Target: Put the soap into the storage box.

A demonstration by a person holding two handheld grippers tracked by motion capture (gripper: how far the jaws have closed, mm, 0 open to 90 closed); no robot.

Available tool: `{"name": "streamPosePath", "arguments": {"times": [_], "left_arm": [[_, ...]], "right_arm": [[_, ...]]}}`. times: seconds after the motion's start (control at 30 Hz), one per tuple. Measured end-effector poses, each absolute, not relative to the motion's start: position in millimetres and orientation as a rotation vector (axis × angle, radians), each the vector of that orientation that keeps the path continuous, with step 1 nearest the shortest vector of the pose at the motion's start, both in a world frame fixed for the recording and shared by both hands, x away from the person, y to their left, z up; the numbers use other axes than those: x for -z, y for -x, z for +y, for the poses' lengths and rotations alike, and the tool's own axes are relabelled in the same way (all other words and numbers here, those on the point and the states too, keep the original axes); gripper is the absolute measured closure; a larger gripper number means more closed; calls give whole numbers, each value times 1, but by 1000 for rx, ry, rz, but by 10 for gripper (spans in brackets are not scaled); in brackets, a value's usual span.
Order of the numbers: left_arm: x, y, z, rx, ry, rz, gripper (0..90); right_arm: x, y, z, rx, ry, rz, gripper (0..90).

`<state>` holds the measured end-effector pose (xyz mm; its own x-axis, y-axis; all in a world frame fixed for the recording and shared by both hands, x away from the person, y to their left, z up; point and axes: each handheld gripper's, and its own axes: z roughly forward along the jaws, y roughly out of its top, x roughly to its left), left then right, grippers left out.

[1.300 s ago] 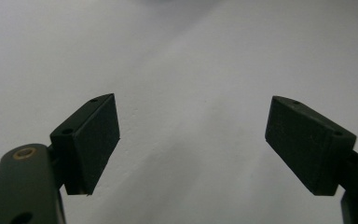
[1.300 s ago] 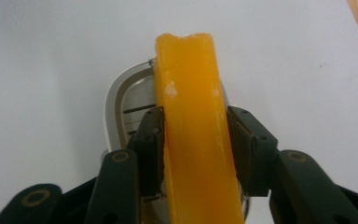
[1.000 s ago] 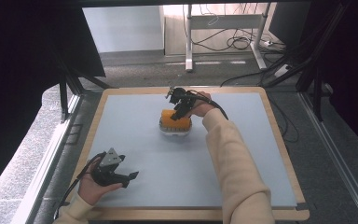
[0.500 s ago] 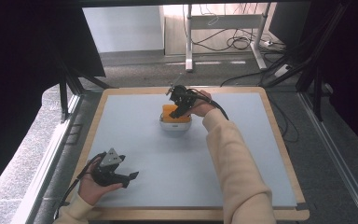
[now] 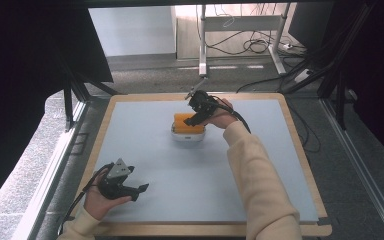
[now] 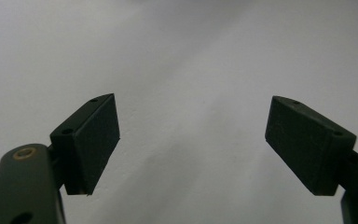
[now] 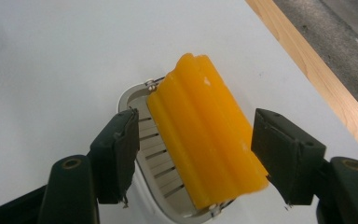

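A: Soap, the ridged translucent orange bar (image 7: pixel 207 130), is lying across the small white oval slatted soap dish (image 7: pixel 154 158), near the far middle of the pale grey surface (image 5: pixel 260 170).

B: And the right gripper (image 7: pixel 193 154) is hovering right over it, with its 2 jaws standing apart, 1 on each long side of the bar. Neither jaw is touching it, as far as I can judge.

A: Agreed. The bar is sitting between them but slightly nearer the right-hand jaw in the right gripper view. The left-hand jaw is hanging over the dish's rim and slats.

B: So for a clean grasp, I would be centring the gripper first, so both jaws meet the bar together. Otherwise 1 jaw is pushing it sideways off the slats.

A: Also lowering enough to catch the bar's flanks, not its rounded top ridges. It looks slippery, so a grip high up is likely squeezing it out.

B: And keeping the left-hand jaw clear of the dish rim, or the dish is coming up too.

A: What about the left gripper (image 5: pixel 130 189)?

B: It is resting in the hand at the near left corner of the surface, well apart from the soap. Its jaws are wide apart with nothing but bare surface between them.
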<state>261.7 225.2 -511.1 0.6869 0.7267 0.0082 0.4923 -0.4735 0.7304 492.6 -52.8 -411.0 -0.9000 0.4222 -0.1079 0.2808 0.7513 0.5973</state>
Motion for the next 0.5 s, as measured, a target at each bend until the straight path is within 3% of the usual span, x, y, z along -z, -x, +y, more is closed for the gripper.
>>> {"name": "streamPosePath", "arguments": {"times": [0.5], "left_arm": [[511, -262, 224, -420, -2174, 936, 177]], "right_arm": [[424, -446, -99, -990, -699, 2603, 284]]}}
